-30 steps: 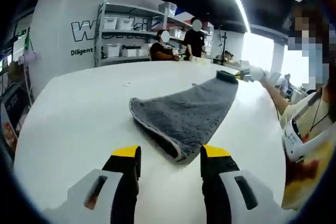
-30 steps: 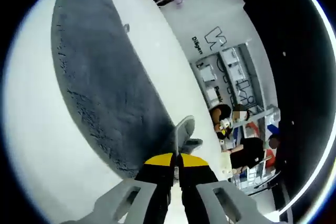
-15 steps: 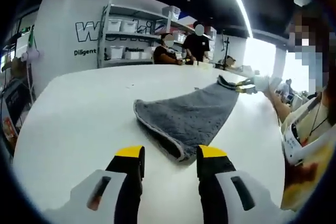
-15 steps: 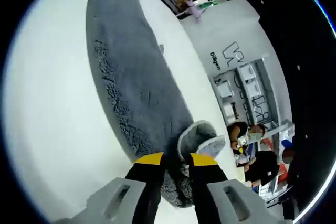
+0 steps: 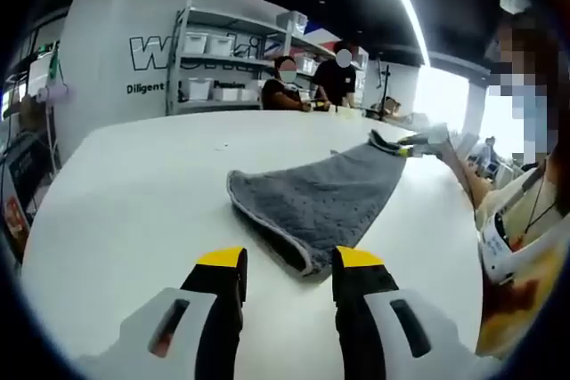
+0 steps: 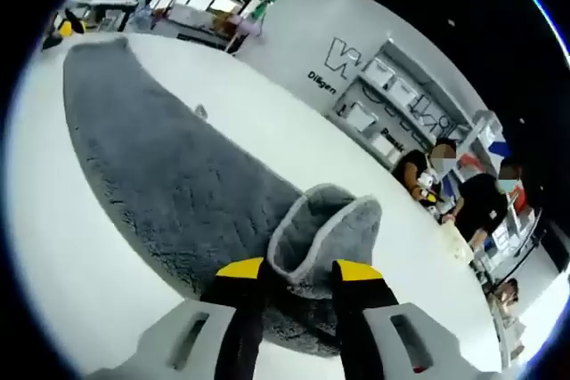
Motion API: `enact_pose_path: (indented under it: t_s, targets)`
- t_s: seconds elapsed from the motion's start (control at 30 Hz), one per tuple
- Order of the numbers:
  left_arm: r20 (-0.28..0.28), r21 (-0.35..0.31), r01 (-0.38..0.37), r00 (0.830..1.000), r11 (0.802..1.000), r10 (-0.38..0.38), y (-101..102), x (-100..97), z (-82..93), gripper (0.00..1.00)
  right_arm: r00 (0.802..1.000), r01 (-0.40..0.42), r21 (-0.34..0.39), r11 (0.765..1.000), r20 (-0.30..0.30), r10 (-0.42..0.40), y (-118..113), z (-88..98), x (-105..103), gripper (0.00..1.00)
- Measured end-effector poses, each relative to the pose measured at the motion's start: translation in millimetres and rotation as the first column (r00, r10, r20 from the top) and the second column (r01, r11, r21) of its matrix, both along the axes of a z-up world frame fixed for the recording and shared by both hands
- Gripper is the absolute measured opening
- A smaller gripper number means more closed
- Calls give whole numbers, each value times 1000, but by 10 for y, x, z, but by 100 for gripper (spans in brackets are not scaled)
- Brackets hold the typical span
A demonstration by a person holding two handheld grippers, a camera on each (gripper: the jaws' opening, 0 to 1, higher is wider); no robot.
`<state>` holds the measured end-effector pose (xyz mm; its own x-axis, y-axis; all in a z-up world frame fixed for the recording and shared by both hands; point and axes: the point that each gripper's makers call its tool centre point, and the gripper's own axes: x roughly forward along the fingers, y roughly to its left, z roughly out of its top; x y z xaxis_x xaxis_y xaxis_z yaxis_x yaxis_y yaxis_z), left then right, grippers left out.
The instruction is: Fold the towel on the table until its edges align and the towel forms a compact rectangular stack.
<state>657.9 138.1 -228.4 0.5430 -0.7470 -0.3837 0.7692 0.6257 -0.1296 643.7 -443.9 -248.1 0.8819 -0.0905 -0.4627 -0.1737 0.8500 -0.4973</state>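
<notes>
We see a white table point(image 5: 116, 184) with a grey towel point(image 5: 316, 198) lying flat along it. Our left gripper point(image 5: 287, 264) hovers at the towel's near end, jaws wide and empty. Our right gripper point(image 6: 294, 273), also parted, brackets a curled-up corner. We should probably pinch both corners squarely, then fold evenly. Whether the right jaws touch the cloth is unclear.

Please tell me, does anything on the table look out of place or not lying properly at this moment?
Yes. The grey towel lies mostly flat on the white table, but its corner nearest the right gripper is curled up into a loose loop, standing between the open jaws instead of lying flat.
</notes>
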Motion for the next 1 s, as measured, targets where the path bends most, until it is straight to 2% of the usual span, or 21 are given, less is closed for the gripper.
enact_pose_path:
  t_s: [0.07, 0.17, 0.2, 0.33, 0.57, 0.77, 1.0]
  targets:
    - [0, 5, -2, 1000, 1000, 2, 2, -4, -9, 37, 1000, -27, 64, 998, -6, 27, 93, -50, 26, 18]
    - [0, 11, -5, 1000, 1000, 5, 22, 6, -19, 37, 999, -43, 76, 996, 7, 43, 121, -31, 36, 5]
    - [-2, 13, -5, 1000, 1000, 5, 28, 11, -24, 37, 999, -44, 75, 996, 13, 43, 118, -16, 37, 4]
    - [-6, 15, -4, 1000, 1000, 4, 23, 20, -54, 37, 998, -47, 95, 994, 52, 43, 119, 93, 29, 2]
    - [-7, 11, -3, 1000, 1000, 3, 10, 23, -49, 36, 984, -103, 152, 983, 157, 79, 329, 431, 14, 2]
    - [-1, 5, -6, 1000, 1000, 6, 36, 18, -17, 36, 969, -189, 162, 968, 193, 157, 654, 619, 10, 2]
    - [0, 11, 6, 1000, 1000, -6, 36, -25, -34, 36, 951, -264, 153, 952, 204, 231, 989, 702, 41, 2]
